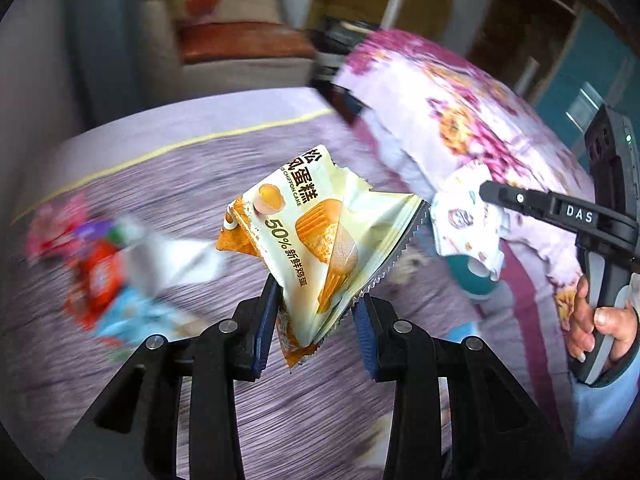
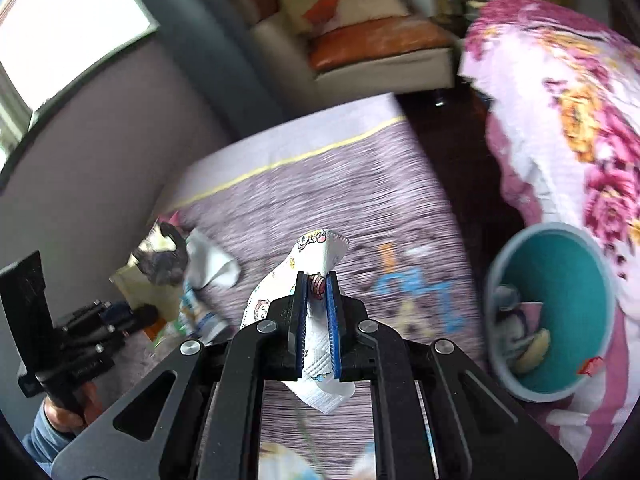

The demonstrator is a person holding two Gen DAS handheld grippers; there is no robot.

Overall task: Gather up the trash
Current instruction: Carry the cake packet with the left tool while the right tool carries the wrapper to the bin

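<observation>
My left gripper is shut on a torn cream and orange chiffon cake wrapper, held up over the purple bed sheet. My right gripper is shut on a white cartoon-print paper piece that hangs below its blue pads. In the left wrist view the right gripper comes in from the right with that piece at its tip. A teal bin stands to the right by the quilt, with scraps inside. The left gripper shows blurred at the left.
Blurred red, pink and blue wrappers and a white paper lie on the sheet to the left. A floral pink quilt is heaped on the right. A beige sofa stands beyond the bed. A hand grips the right handle.
</observation>
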